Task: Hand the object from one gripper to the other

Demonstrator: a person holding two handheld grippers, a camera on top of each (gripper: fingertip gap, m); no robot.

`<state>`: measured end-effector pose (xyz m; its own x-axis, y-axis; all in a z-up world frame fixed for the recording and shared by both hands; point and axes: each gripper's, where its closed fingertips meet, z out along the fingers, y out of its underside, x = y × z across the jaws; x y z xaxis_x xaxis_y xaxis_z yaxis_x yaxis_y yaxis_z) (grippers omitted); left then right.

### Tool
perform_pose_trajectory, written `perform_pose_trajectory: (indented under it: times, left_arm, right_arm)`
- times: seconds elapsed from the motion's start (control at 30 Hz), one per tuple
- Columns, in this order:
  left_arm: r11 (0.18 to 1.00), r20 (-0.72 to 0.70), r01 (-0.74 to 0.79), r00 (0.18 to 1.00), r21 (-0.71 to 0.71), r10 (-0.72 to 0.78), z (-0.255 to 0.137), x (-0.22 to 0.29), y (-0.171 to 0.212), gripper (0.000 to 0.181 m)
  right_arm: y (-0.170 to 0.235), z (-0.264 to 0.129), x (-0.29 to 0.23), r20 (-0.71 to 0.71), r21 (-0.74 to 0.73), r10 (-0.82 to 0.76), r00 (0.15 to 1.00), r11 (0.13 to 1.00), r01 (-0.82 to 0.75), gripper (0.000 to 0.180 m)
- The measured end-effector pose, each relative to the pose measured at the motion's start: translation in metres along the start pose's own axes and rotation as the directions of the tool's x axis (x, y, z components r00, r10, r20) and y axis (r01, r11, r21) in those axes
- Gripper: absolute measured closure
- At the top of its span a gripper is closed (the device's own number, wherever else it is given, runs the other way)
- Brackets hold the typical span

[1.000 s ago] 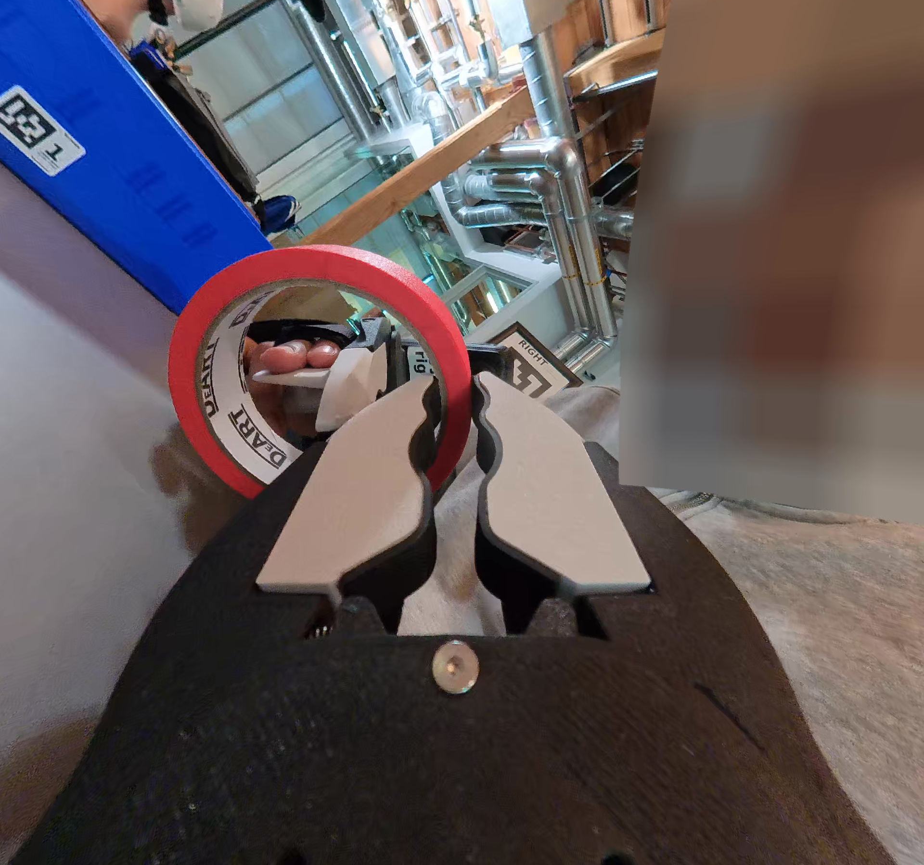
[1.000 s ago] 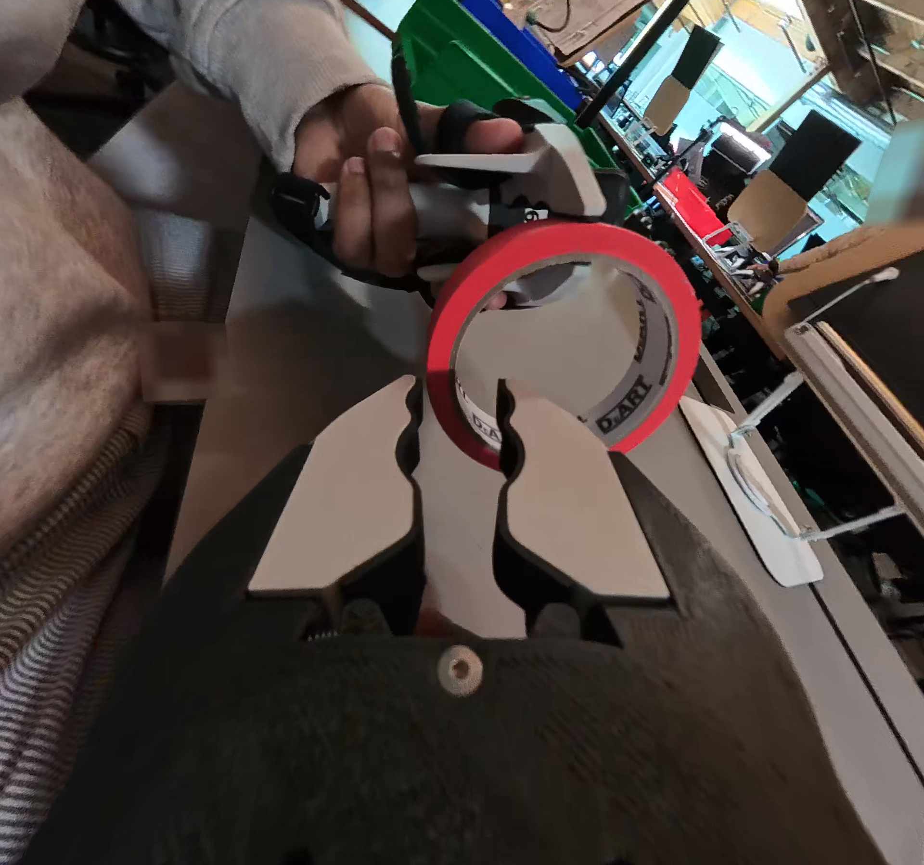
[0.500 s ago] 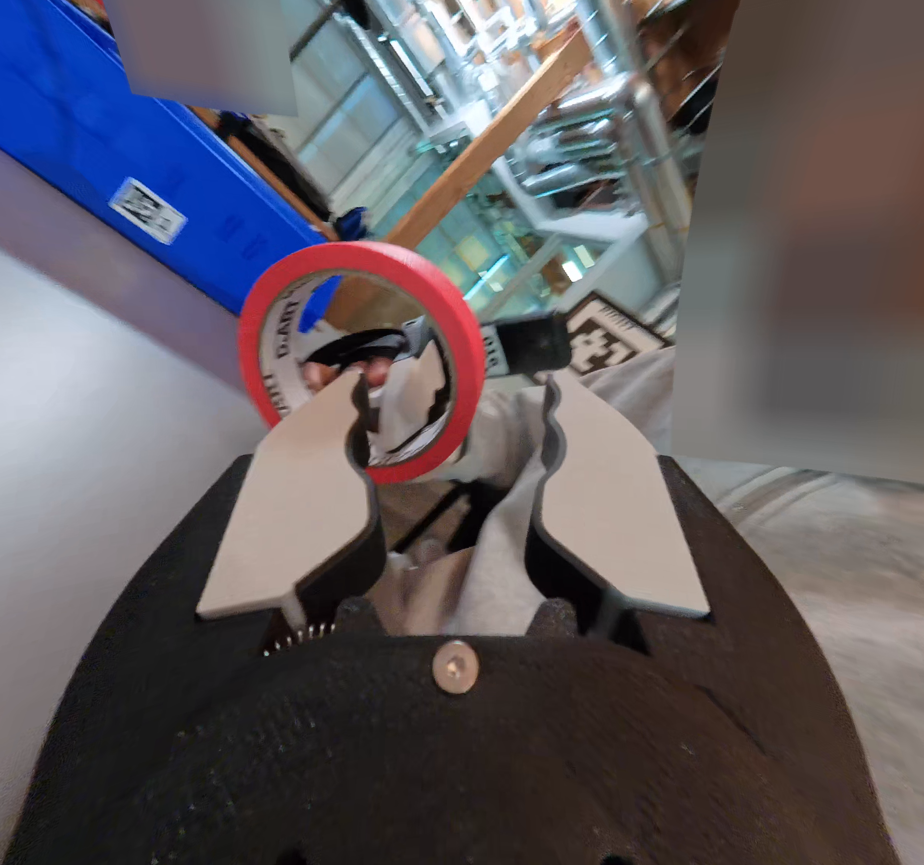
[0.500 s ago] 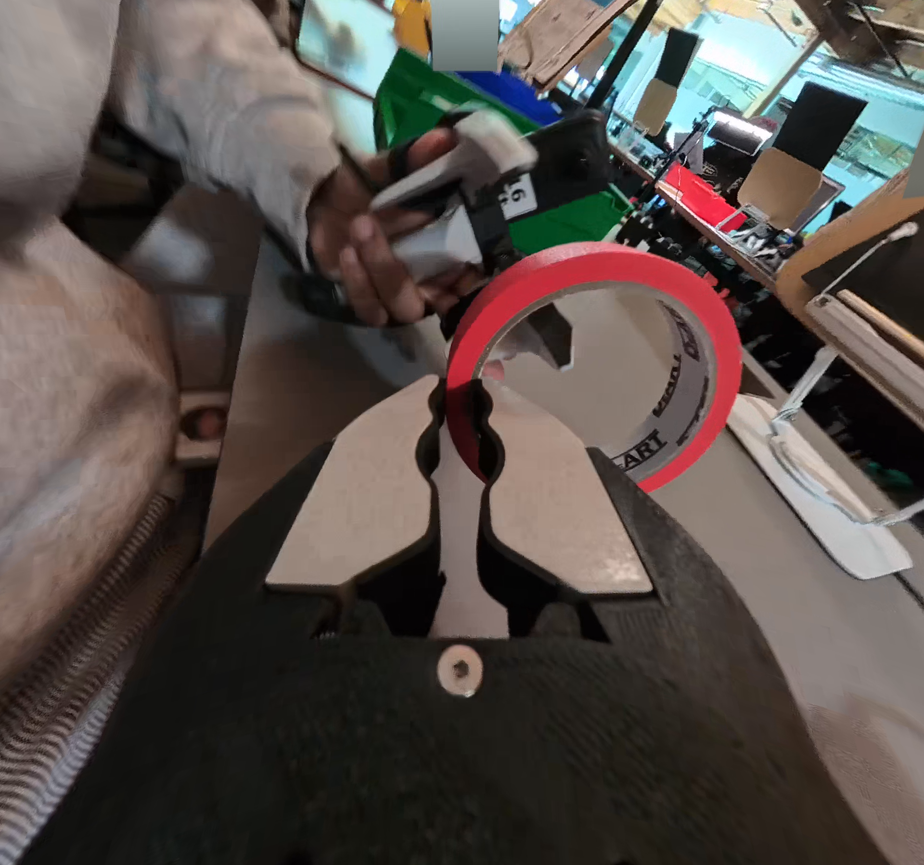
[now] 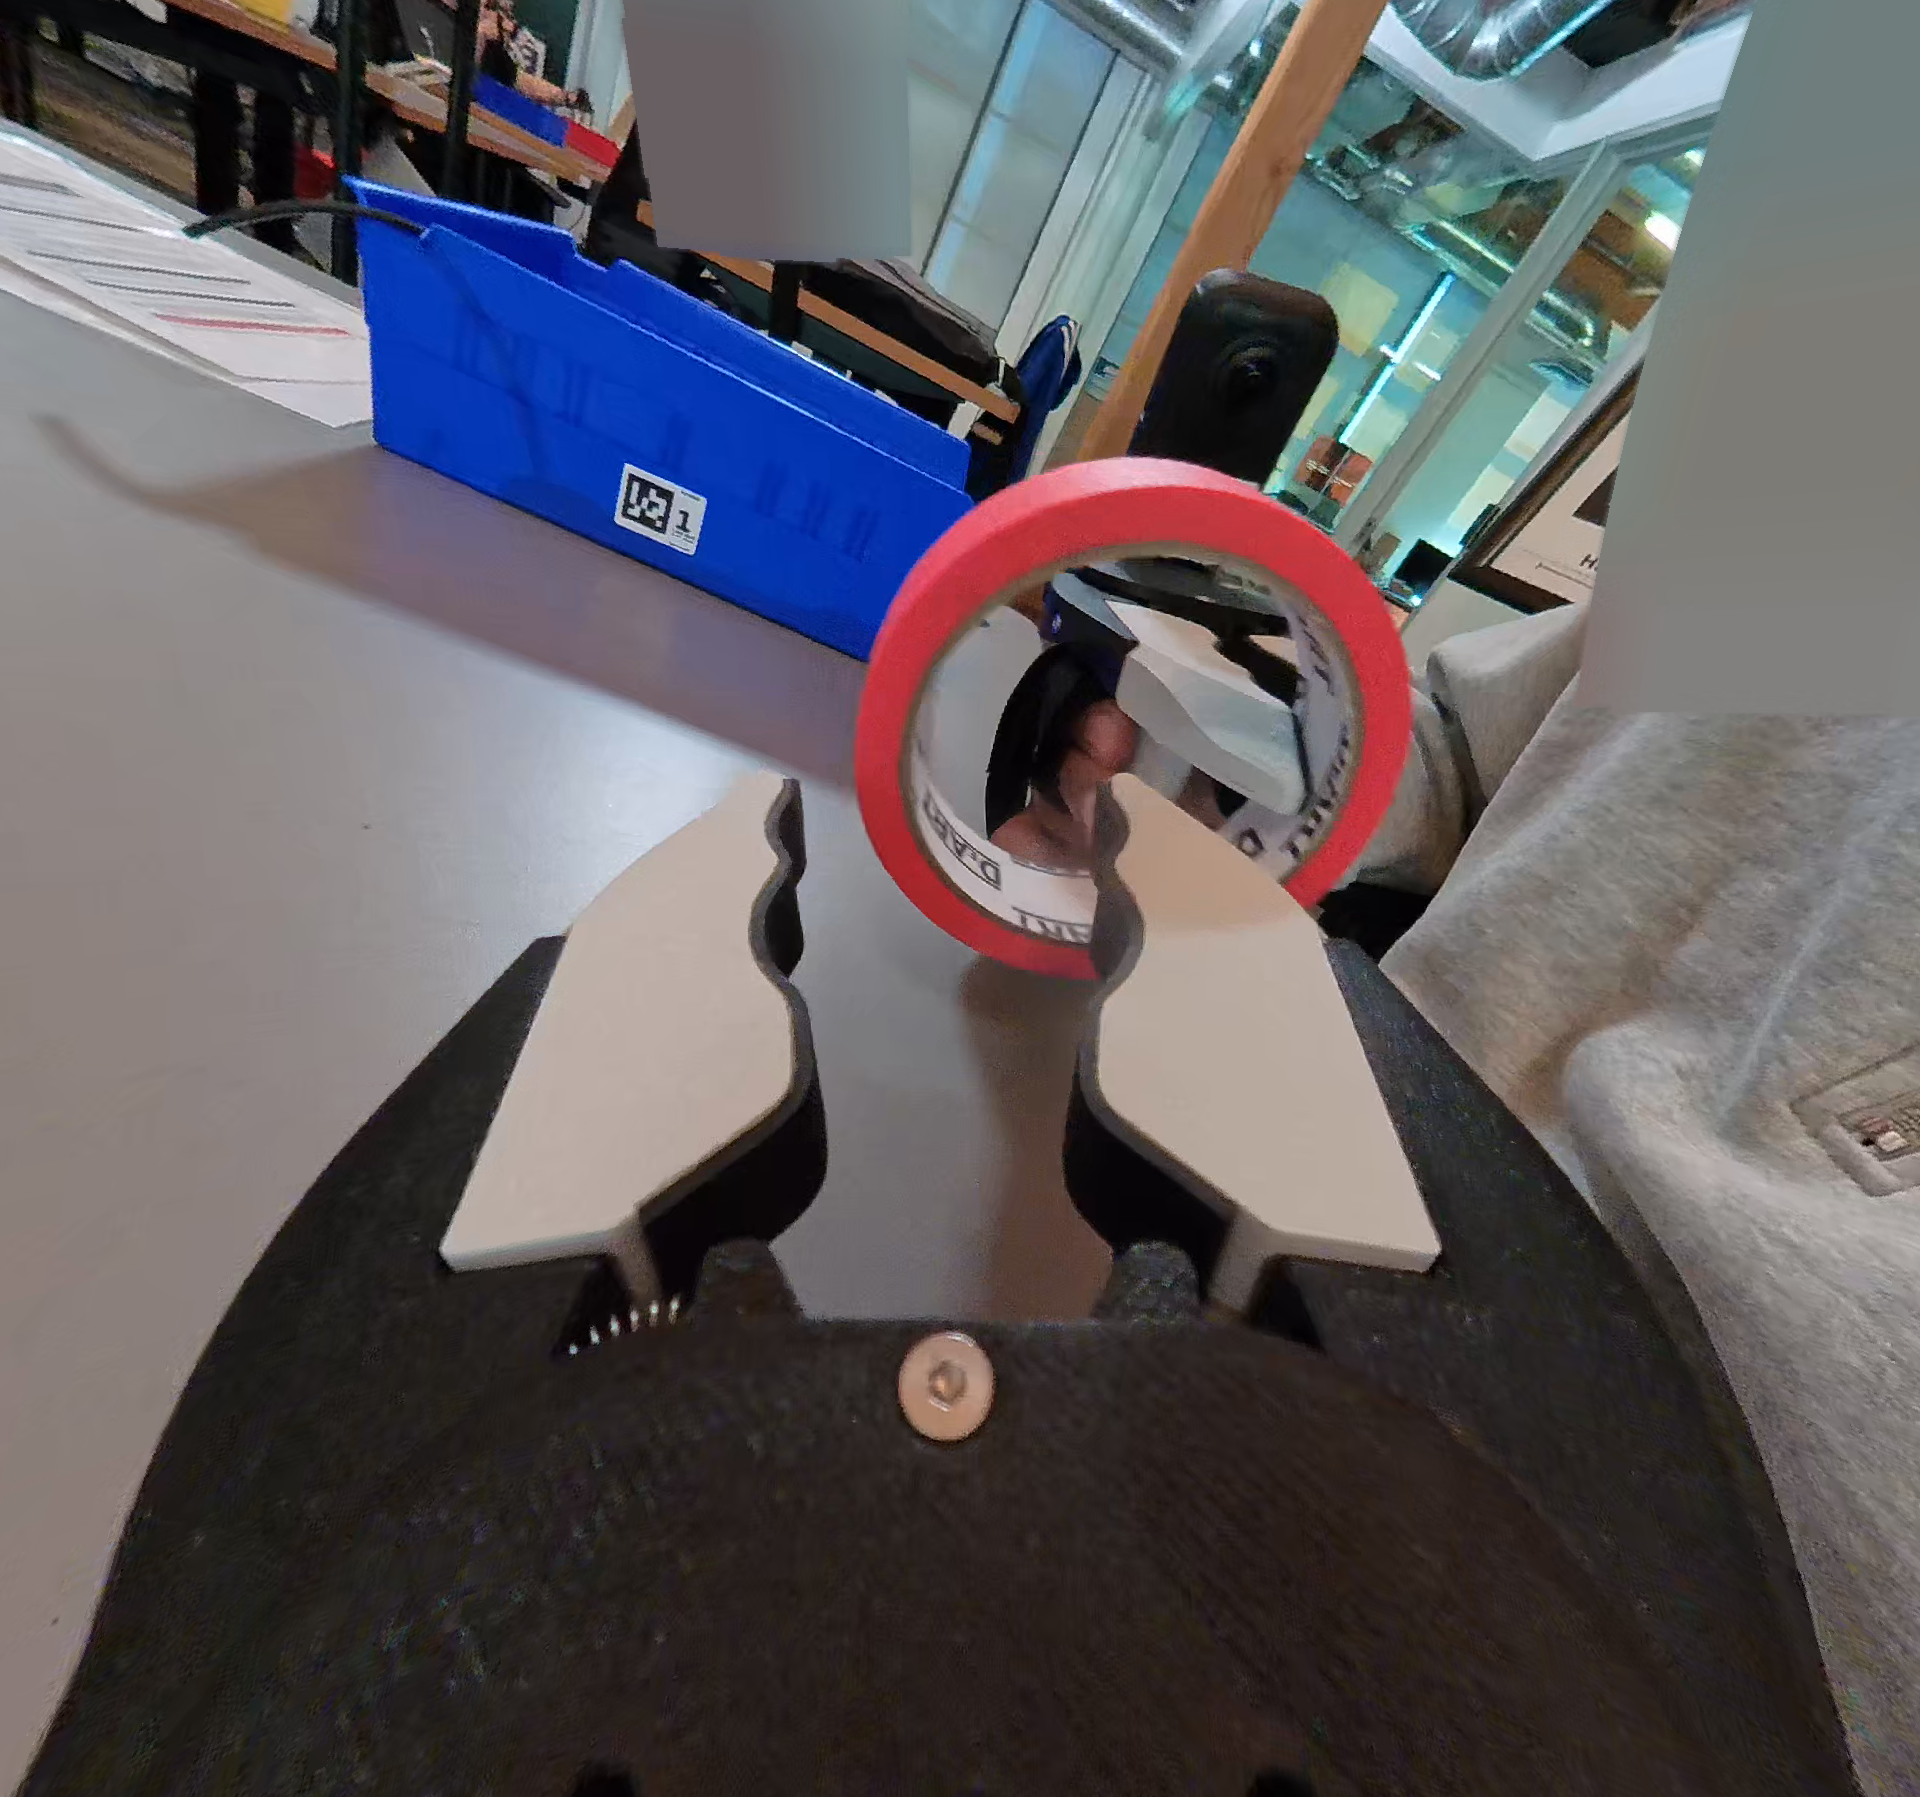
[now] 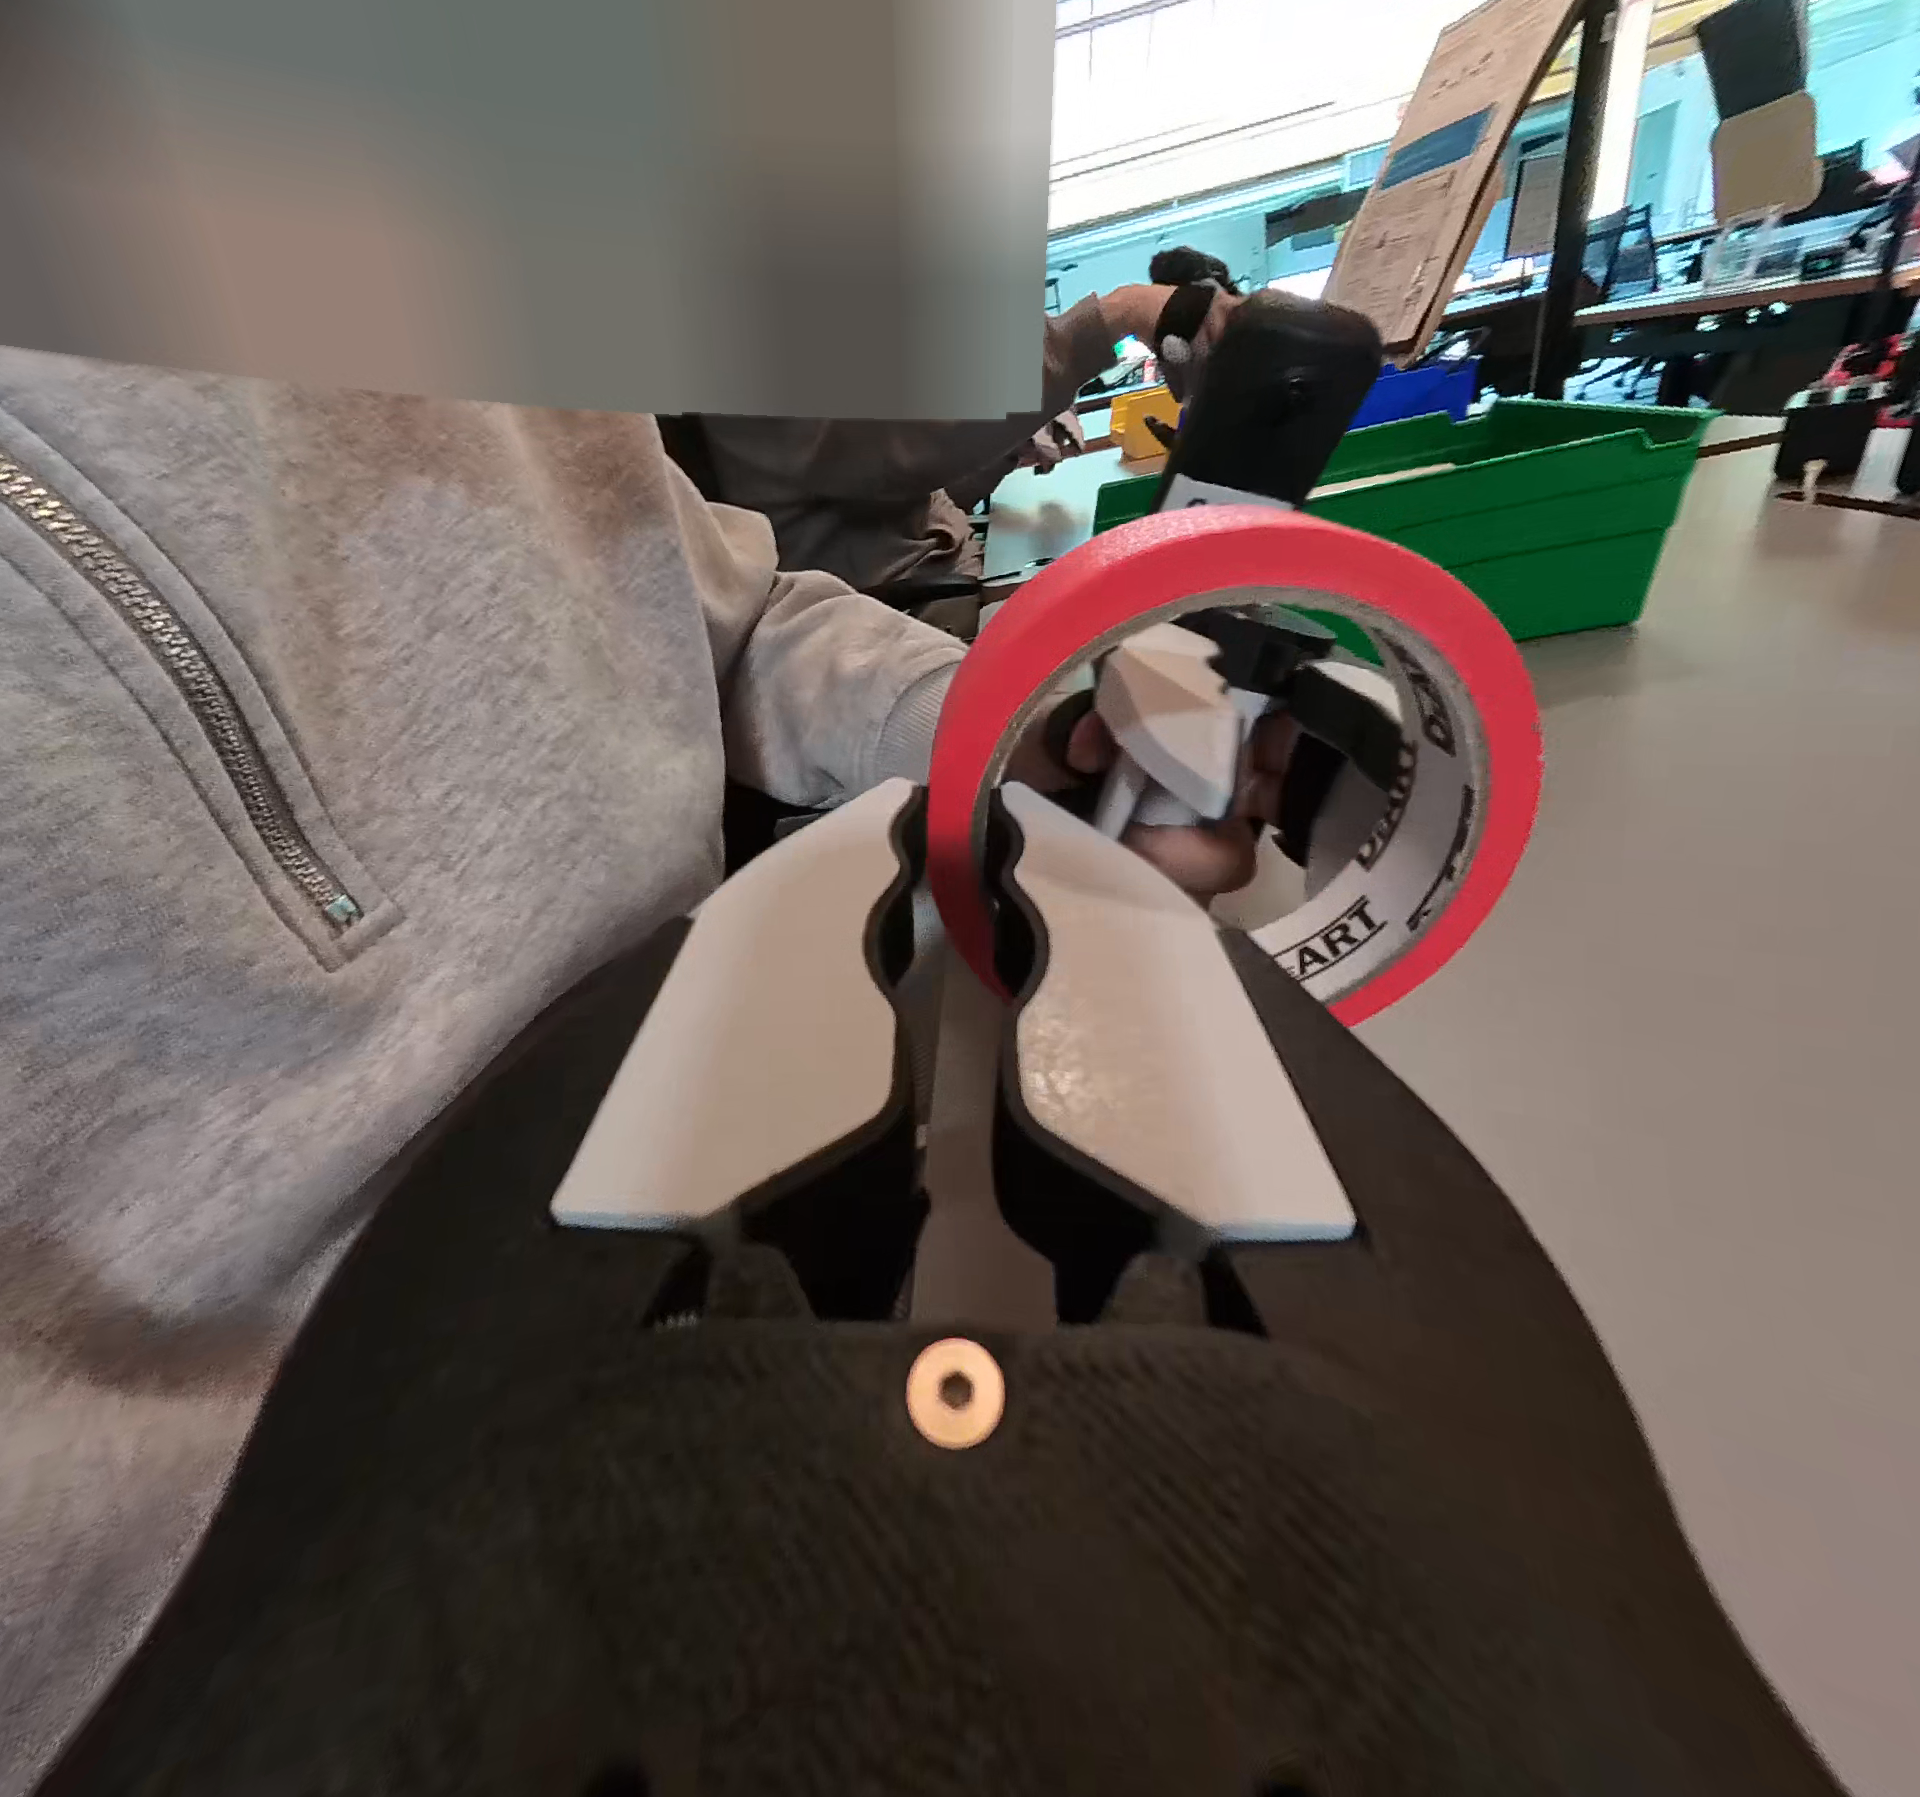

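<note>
A red roll of tape (image 6: 1247, 542) with a white printed core is held upright above the grey table. My right gripper (image 6: 961, 812) is shut on the roll's left rim, one finger outside and one inside the ring. In the left wrist view the tape (image 5: 1143, 490) stands just ahead of my left gripper (image 5: 945, 812), which is open and empty. The roll's lower rim sits beside the left gripper's right fingertip (image 5: 1143, 843), not between the jaws. Each gripper shows through the ring in the other's view.
A blue bin (image 5: 644, 417) stands on the grey table (image 5: 312, 760) behind the tape, with papers (image 5: 156, 272) at the far left. A green bin (image 6: 1507, 521) stands at the back right. The person's grey sweater (image 6: 312, 708) fills the near side.
My left gripper opened and let go of the tape, then drew back a little. My right gripper closed on the roll's rim. Both views swung to level.
</note>
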<state>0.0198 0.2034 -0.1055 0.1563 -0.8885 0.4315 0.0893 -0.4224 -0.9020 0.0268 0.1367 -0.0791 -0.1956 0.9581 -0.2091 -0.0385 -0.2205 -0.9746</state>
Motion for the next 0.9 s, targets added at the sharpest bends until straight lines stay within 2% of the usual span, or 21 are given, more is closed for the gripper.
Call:
perform_pose_trajectory:
  times: [0.23,0.27,0.3,0.43,0.53,0.67,0.8,0.9]
  left_arm:
    - [1.0,0.026,-0.015,1.0,-0.018,0.016,-0.002,-0.001,0.002,0.15]
    - [0.999,0.017,-0.025,1.0,-0.02,0.025,-0.003,0.001,0.002,0.155]
    - [0.999,-0.006,-0.041,0.999,-0.028,0.041,-0.003,0.005,0.003,0.167]
    - [0.992,0.037,-0.123,0.992,-0.04,0.125,-0.003,0.006,0.002,0.17]
    - [0.991,0.064,-0.13,0.989,-0.032,0.132,-0.006,0.002,0.0,0.17]
    - [0.99,0.094,-0.138,0.986,-0.015,0.139,-0.011,-0.003,-0.004,0.17]
    - [0.989,0.11,-0.146,0.983,-0.02,0.147,-0.014,-0.006,-0.004,0.17]
    - [0.991,0.091,-0.134,0.987,-0.025,0.136,-0.012,-0.002,-0.002,0.17]
  right_arm:
    - [0.003,0.017,-0.017,0.061,-0.006,0.017,0.998,1.0,-0.017,0.169]
    - [0.003,0.018,-0.017,0.058,-0.006,0.017,0.998,1.0,-0.016,0.169]
    - [0.004,0.018,-0.017,0.059,-0.007,0.018,0.998,1.0,-0.018,0.169]
    - [0.003,0.019,-0.018,0.065,-0.003,0.017,0.998,1.0,-0.017,0.169]
    - [0.004,0.02,-0.013,0.035,-0.008,-0.03,0.999,0.999,0.031,0.164]
    - [-0.006,0.017,0.003,-0.056,0.063,-0.036,0.998,0.997,0.04,0.1]
    - [-0.01,0.006,0.033,-0.15,0.145,0.161,0.975,0.98,-0.139,0.058]
    - [-0.006,0.004,0.043,-0.152,0.186,0.277,0.949,0.951,-0.248,0.037]
